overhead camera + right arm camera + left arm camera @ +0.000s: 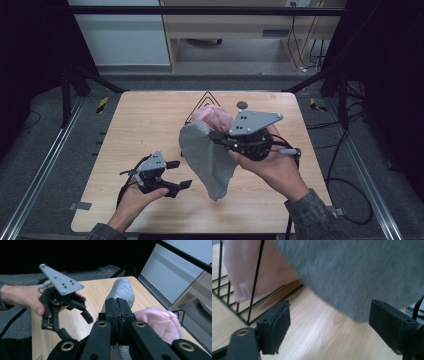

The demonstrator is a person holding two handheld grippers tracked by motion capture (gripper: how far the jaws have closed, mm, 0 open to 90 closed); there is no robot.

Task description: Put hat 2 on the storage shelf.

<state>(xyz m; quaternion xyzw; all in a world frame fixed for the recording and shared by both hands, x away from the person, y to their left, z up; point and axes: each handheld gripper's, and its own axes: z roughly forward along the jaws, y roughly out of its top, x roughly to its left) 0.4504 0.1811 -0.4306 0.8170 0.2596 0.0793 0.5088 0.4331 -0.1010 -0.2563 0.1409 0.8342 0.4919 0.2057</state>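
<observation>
1. Nearest, the left gripper (176, 174) rests low over the table (135, 125), jaws spread, holding nothing.
2. Beyond it, the right gripper (216, 136), jaws pressed together, pinches the grey cloth (207, 160), which hangs above the table.
3. Farthest, a pink cloth (214, 118) sits in the wire basket (197, 107); next, probably, carry the grey one there and release.

Bare tabletop (140, 125) left of wire rack (192, 116)

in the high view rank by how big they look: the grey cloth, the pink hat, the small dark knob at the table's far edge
1. grey cloth, largest, though it is lifted toward the camera.
2. pink hat, partly hidden behind the cloth, so its full size is unsure.
3. small dark knob, clearly smallest.
</observation>
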